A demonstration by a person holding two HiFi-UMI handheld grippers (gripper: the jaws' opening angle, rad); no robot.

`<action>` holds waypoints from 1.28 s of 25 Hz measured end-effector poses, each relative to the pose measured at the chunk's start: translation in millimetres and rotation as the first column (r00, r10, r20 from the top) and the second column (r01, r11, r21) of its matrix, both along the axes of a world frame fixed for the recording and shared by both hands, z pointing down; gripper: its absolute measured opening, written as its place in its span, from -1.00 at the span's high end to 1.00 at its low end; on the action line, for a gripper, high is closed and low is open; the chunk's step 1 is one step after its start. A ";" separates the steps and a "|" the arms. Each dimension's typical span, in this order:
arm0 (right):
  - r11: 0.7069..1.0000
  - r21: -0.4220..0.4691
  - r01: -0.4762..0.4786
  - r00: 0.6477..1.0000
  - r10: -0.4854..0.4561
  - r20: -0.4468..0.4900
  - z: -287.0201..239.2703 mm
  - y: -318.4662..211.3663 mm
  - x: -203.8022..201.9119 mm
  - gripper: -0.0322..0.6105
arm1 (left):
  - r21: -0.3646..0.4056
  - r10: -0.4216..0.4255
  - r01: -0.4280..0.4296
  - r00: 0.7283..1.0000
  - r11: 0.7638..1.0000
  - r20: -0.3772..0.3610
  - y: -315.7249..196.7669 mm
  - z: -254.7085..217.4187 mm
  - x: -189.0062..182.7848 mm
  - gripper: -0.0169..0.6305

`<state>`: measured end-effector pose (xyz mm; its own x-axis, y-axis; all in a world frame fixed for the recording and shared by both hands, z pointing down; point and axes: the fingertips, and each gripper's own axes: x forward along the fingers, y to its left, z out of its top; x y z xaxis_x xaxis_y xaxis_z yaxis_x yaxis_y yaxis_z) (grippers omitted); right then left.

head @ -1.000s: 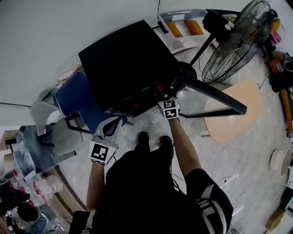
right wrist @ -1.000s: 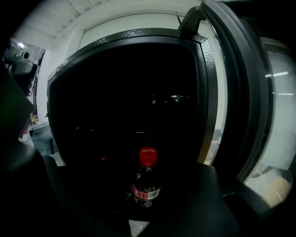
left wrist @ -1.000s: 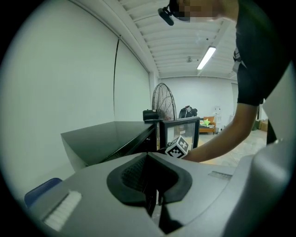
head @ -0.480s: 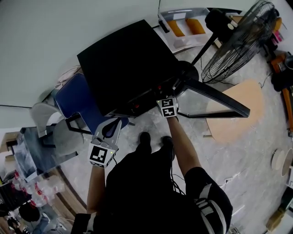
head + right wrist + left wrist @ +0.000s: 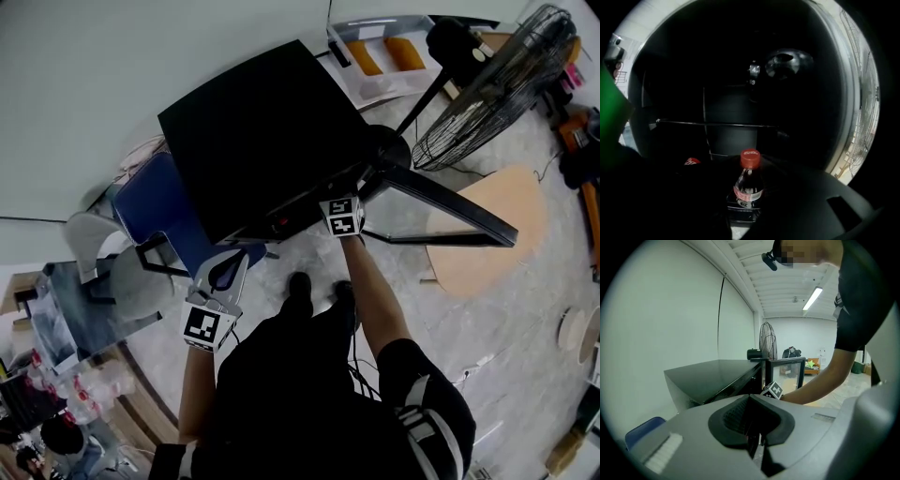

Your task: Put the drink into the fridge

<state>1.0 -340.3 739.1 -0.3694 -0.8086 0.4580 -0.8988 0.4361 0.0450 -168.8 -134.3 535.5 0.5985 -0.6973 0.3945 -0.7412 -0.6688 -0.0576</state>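
Note:
A black mini fridge [image 5: 253, 131] stands on the floor with its glass door [image 5: 441, 202] swung open to the right. My right gripper [image 5: 747, 206] reaches into the dark fridge; in the head view only its marker cube [image 5: 342, 216] shows at the fridge's front edge. Its jaws are shut on a cola bottle [image 5: 749, 183] with a red cap, held upright. A second red cap [image 5: 692, 161] shows low on the left inside the fridge. My left gripper [image 5: 228, 267] [image 5: 754, 446] hangs left of the fridge, jaws together and holding nothing.
A blue chair [image 5: 159, 206] stands left of the fridge. A large floor fan [image 5: 497, 84] is at the back right, and a round wooden board [image 5: 487, 234] lies behind the door. A white tray [image 5: 375, 56] sits beyond the fridge. A glass table [image 5: 66, 309] is at the left.
The right gripper's marker cube has edged slightly deeper toward the fridge opening. The left gripper has drifted a little lower. The bottle stays held.

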 end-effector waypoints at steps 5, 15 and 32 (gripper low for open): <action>1.000 0.012 -0.017 1.000 0.017 0.006 3.4 -4.0 -1.8 0.48 | -0.011 -0.006 0.006 1.000 1.000 0.009 1.8 3.3 -6.2 0.94; 0.999 0.036 -0.024 1.000 0.024 -0.005 7.5 -12.3 -6.8 0.47 | 0.009 0.016 -0.016 1.000 1.000 0.013 -2.5 0.0 -3.5 0.94; 1.000 0.020 0.006 1.000 -0.005 -0.024 10.5 -4.6 -7.5 0.28 | 0.035 0.021 -0.021 1.000 0.999 0.003 1.6 -9.3 -1.1 0.94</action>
